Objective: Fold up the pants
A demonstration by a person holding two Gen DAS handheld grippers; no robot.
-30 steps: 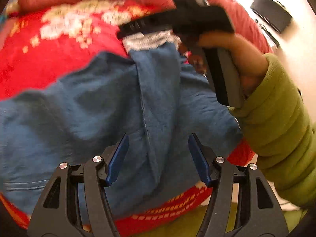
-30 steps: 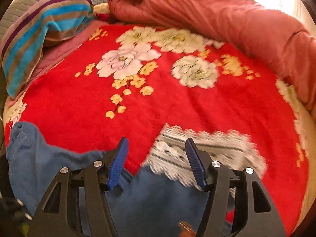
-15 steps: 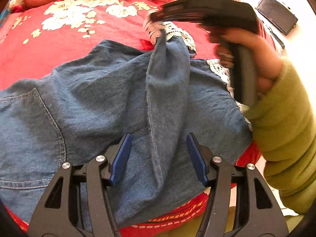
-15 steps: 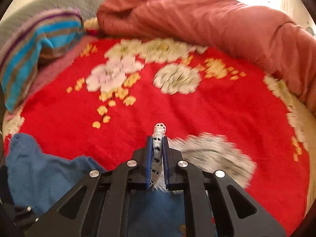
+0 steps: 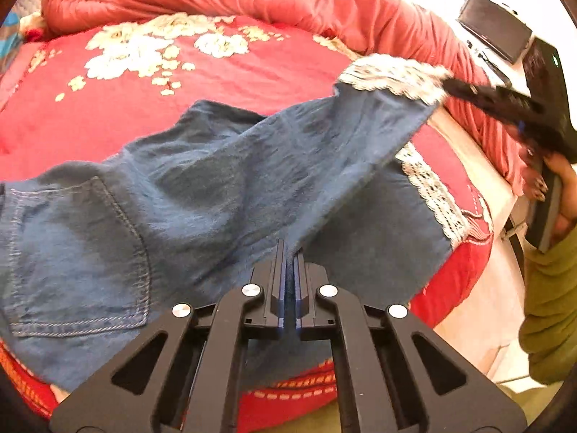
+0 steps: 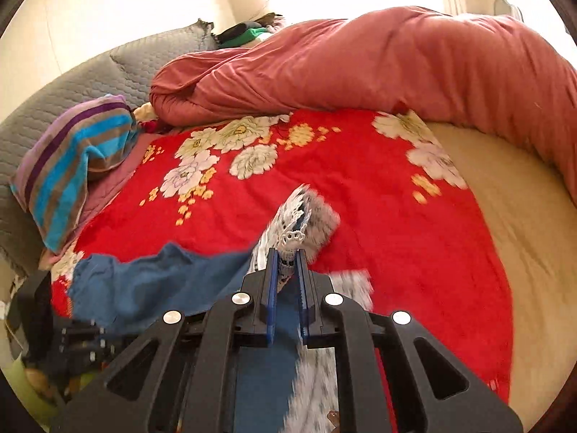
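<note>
Blue denim pants (image 5: 202, 195) with white lace hems lie on a red flowered blanket (image 5: 151, 83). My left gripper (image 5: 287, 252) is shut on a fold of the denim near the front edge. My right gripper (image 6: 287, 252) is shut on the lace hem (image 6: 294, 240) of one leg and holds it lifted. In the left wrist view that leg (image 5: 360, 126) is stretched up and to the right toward the right gripper (image 5: 454, 88). The other leg's lace hem (image 5: 432, 195) lies flat on the blanket. A back pocket (image 5: 75, 252) shows at the left.
A rolled pink-red duvet (image 6: 360, 68) runs along the far and right side of the bed. A striped pillow (image 6: 72, 166) and a grey quilted headboard (image 6: 90, 75) are at the left. The cream mattress edge (image 6: 523, 216) shows at right. A dark device (image 5: 494, 25) sits off the bed.
Both grippers went from open to shut on the pants, the right first. The right gripper pulled the lace-hemmed leg up and out to the right, stretching the denim.
</note>
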